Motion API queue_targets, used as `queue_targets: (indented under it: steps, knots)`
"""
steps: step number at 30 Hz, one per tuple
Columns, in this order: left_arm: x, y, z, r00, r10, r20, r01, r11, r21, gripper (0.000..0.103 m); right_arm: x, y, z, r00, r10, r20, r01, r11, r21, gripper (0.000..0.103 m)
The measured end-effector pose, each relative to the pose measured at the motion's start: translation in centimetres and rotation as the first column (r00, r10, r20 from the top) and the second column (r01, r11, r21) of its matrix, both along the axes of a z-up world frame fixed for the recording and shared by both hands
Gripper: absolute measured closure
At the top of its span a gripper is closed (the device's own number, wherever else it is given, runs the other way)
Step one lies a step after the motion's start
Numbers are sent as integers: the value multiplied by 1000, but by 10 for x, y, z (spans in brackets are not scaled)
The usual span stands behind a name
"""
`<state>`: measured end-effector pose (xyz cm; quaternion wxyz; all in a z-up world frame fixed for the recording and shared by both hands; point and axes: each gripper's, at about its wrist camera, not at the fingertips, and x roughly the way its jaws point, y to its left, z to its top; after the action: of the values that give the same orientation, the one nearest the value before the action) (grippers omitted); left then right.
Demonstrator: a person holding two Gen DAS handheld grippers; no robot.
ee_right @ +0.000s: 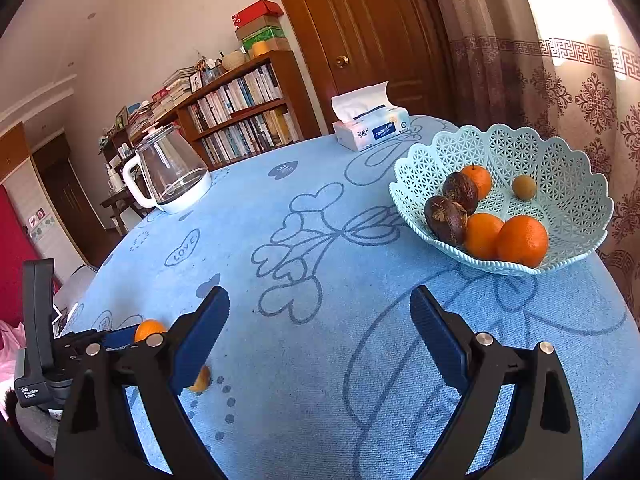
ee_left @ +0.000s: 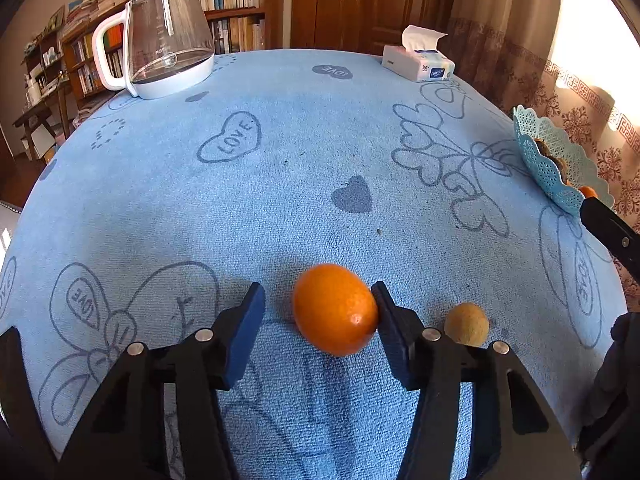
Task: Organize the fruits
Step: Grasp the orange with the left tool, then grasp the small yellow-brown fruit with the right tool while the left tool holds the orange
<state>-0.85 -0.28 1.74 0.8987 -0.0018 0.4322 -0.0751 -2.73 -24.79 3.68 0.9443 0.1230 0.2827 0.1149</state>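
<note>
In the left wrist view my left gripper (ee_left: 318, 304) is open around an orange (ee_left: 335, 309) on the blue tablecloth; the orange touches the right finger and stands clear of the left one. A small tan fruit (ee_left: 467, 324) lies just right of that finger. In the right wrist view my right gripper (ee_right: 320, 312) is open and empty above the cloth. The pale blue lattice basket (ee_right: 560, 168) stands to its upper right and holds three oranges (ee_right: 522, 240), two dark brown fruits (ee_right: 446, 218) and one small tan fruit (ee_right: 524, 187). The left gripper's orange (ee_right: 148, 330) shows at the lower left.
A glass kettle with a white handle (ee_left: 160, 40) stands at the table's far left. A tissue box (ee_left: 418, 65) sits at the far edge. The basket's rim (ee_left: 536, 152) is at the right edge of the left wrist view. Bookshelves, a door and curtains lie beyond the table.
</note>
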Motion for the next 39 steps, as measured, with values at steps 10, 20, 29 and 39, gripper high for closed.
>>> queue_targets:
  steps: [10, 20, 29, 39]
  knots:
    - [-3, 9, 6, 999, 31, 36, -29, 997, -65, 63, -1, 19, -1, 995, 100, -15, -100, 994, -36, 10]
    - [-3, 21, 9, 992, 110, 65, -106, 992, -62, 63, -5, 79, -12, 949, 298, -102, -311, 937, -159, 16]
    - [-2, 27, 7, 988, 141, 57, -136, 987, -83, 63, 1, 108, -26, 903, 378, -205, -412, 897, -162, 50]
    - [-2, 26, 7, 988, 141, 55, -136, 987, -84, 63, 3, 120, -34, 884, 392, -256, -444, 874, -196, 77]
